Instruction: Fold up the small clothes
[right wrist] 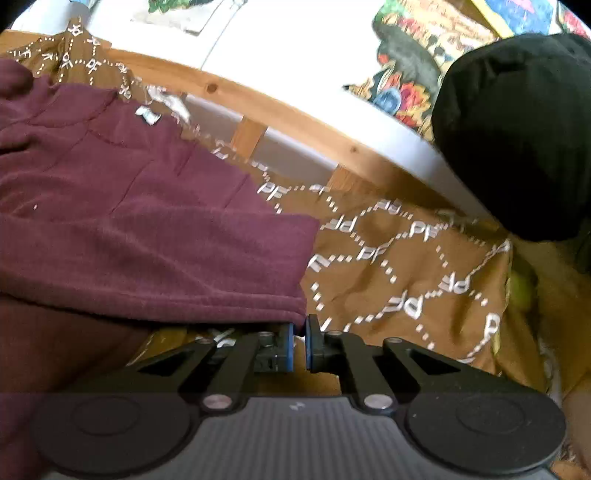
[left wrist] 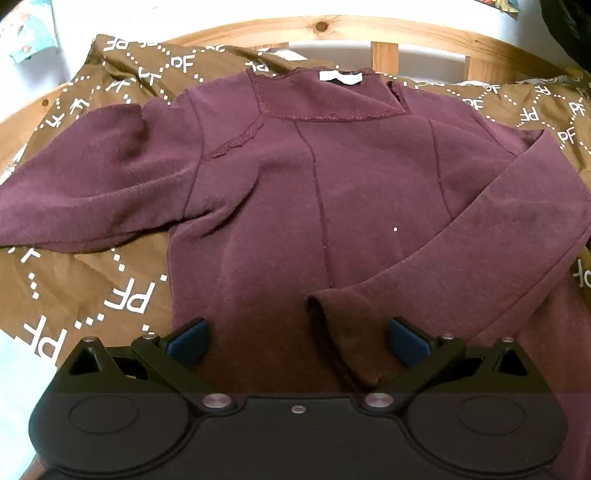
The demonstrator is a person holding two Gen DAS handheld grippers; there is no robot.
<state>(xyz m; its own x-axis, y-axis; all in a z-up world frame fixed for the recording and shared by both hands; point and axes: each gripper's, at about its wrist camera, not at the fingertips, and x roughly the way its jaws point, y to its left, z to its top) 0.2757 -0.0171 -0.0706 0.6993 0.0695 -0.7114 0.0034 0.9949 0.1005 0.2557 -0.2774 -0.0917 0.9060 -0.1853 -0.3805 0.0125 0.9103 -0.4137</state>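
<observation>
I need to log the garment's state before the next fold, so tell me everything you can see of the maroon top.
The maroon top is a small long-sleeved garment of soft, fleecy-looking knit, seemingly inside out: raised seams and a white label show at the neck. It lies flat on the brown PF-patterned cloth. One sleeve is folded diagonally across the body, the other spread outward. The open left gripper hovers over its hem; the right gripper is shut at a fabric corner.

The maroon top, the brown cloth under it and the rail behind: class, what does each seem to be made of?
Maroon top: soft matte fleece or brushed knit, judging by its fuzzy nap and raised seams. Brown cloth: thin smooth woven fabric, creased, with printed white letters. Rail: light wood, probably pine, showing knots and grain, slightly glossy.
</observation>
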